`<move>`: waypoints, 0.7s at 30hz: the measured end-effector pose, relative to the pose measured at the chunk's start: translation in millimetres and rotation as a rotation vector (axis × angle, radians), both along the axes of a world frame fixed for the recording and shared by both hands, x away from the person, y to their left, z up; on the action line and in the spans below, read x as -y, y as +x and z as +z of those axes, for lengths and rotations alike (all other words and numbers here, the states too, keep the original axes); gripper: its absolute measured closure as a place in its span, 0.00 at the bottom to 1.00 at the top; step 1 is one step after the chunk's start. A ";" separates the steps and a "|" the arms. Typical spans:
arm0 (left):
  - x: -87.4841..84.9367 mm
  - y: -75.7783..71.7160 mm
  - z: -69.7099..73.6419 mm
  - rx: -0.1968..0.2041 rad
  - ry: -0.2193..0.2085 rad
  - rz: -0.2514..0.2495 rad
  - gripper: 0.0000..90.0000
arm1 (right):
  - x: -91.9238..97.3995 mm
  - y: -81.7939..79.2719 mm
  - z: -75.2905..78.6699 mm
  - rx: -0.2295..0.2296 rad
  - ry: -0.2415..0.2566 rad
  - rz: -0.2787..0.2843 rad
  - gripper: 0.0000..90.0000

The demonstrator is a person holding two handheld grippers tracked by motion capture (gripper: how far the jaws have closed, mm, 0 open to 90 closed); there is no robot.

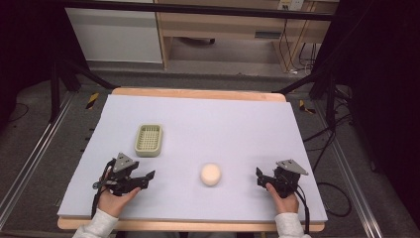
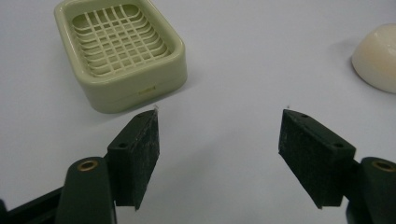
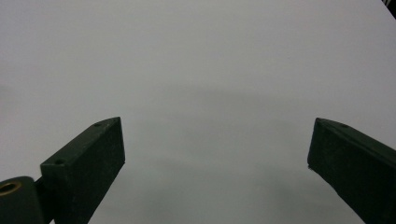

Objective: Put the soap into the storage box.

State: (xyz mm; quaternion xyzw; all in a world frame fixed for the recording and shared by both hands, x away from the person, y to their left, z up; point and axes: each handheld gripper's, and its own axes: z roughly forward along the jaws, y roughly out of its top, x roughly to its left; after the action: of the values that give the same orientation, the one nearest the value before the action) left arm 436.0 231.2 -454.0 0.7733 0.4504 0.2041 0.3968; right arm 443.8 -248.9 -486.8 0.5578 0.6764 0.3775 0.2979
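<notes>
A pale green soap dish [image 1: 149, 140] with a grid insert sits on the left half of the lavender table cover [image 1: 233, 119]. A cream round soap bar [image 1: 211, 174] lies near the front centre. My left gripper [image 1: 148, 178] rests low on the cover at the front left, below the dish and left of the soap. In the left gripper view its jaws [image 2: 219, 135] stand apart with nothing between them, the dish [image 2: 121, 51] ahead to the left and the soap [image 2: 378, 58] at the right edge. My right gripper [image 1: 259, 177] sits right of the soap, and its jaws [image 3: 217, 144] are open over bare cover.
The cover lies on a wooden table whose rim [image 1: 198, 93] shows at the back and front. Dark frame legs [image 1: 57, 84] and cables [image 1: 327, 144] stand on the floor around the table. A person's hands and white sleeves [image 1: 99, 225] come in at the front edge.
</notes>
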 end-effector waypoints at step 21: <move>21.3 -0.8 6.3 0.008 0.008 -0.050 0.29 | 0.4 0.6 -0.2 -0.004 0.003 0.001 0.05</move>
State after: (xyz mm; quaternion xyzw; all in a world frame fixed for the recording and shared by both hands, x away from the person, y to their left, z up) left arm 435.2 209.9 -447.7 0.7849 0.4286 0.1991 0.4007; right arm 444.4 -249.3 -487.1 0.5588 0.6765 0.3776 0.2956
